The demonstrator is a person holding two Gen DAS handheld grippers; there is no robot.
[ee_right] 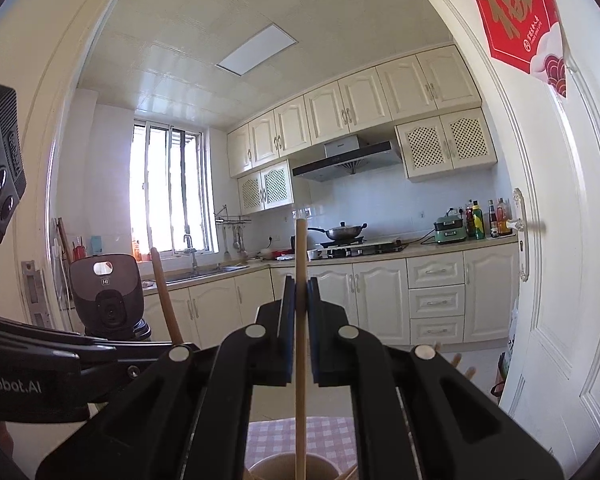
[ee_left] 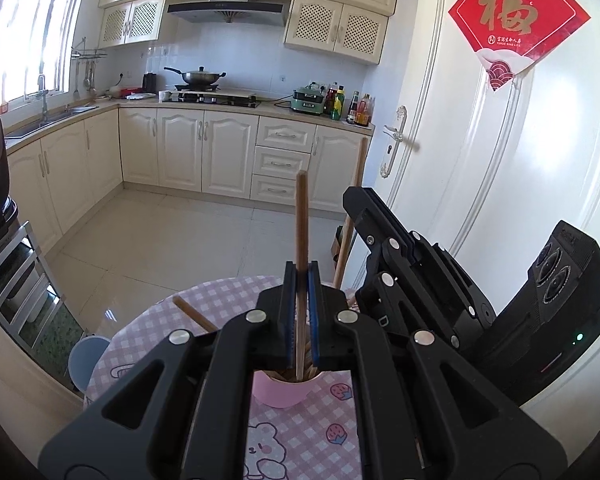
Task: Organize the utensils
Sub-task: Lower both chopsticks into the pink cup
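Observation:
My left gripper (ee_left: 302, 272) is shut on a wooden chopstick (ee_left: 301, 216) that stands upright, its lower end in a pink cup (ee_left: 286, 390) on the checked tablecloth (ee_left: 300, 440). My right gripper (ee_right: 300, 286) is shut on another upright wooden chopstick (ee_right: 300, 248), its lower end in a brown cup (ee_right: 292, 468) below. The right gripper's body also shows at the right of the left wrist view (ee_left: 420, 280). Another chopstick (ee_left: 194, 314) leans out to the left of the pink cup.
A round table with a pink checked cloth (ee_left: 148, 332) stands by a white door (ee_left: 500, 184). A blue stool (ee_left: 86, 360) is at its left. A wooden pole (ee_left: 352, 208) leans by the door. Kitchen cabinets and a stove (ee_left: 208, 94) lie beyond the tiled floor.

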